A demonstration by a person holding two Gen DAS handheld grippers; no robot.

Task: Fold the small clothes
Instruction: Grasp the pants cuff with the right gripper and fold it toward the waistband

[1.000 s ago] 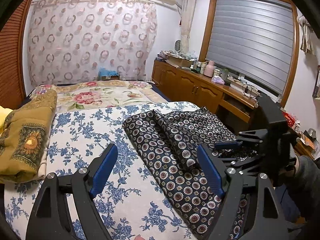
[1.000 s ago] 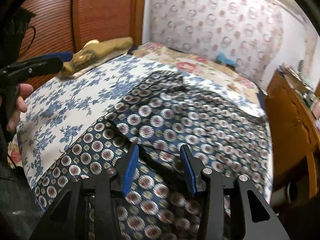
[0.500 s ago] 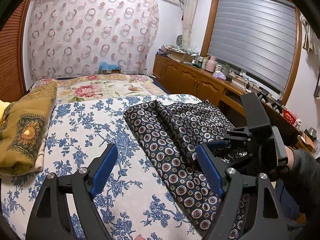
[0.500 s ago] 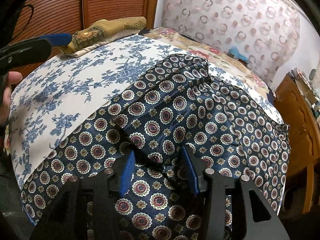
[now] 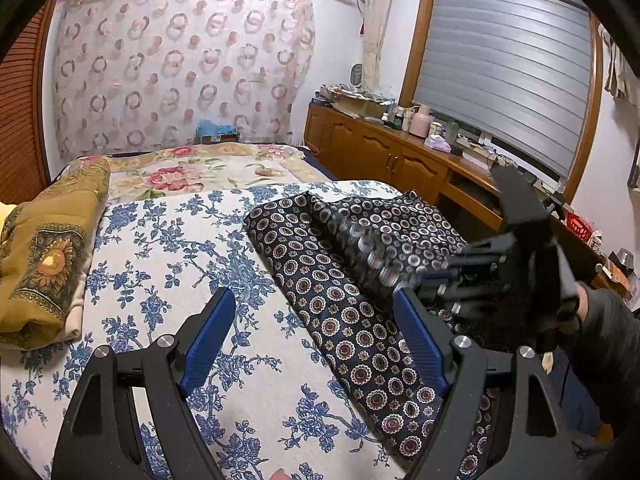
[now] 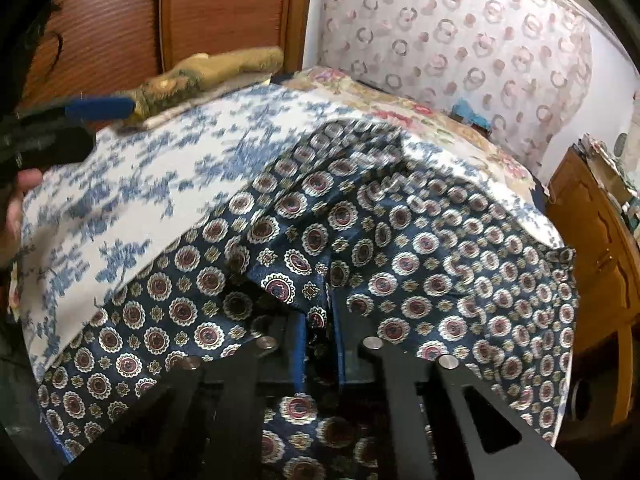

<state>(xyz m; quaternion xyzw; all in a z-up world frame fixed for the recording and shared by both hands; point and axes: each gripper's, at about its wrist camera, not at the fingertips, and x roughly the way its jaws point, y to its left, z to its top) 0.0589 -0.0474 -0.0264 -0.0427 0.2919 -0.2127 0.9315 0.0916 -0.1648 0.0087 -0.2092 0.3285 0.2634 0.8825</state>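
A dark navy garment point(image 5: 344, 276) with round medallion print lies on the bed's right side, partly folded over itself; it fills the right wrist view point(image 6: 400, 240). My left gripper point(image 5: 316, 332) is open and empty, held above the bedspread at the garment's left edge. My right gripper point(image 6: 318, 340) is shut on a fold of the garment near its front edge and lifts it slightly. The right gripper also shows in the left wrist view point(image 5: 516, 272), blurred, at the garment's right side.
The bed has a blue floral bedspread point(image 5: 160, 264). A folded mustard blanket point(image 5: 48, 256) lies at the left. A wooden cabinet point(image 5: 400, 160) with clutter stands along the right wall under the window. A wooden sliding door point(image 6: 180, 20) is behind the bed.
My right gripper has closed on a fold of the navy garment, which now bunches up between its fingers. My left gripper stayed open and hardly moved.
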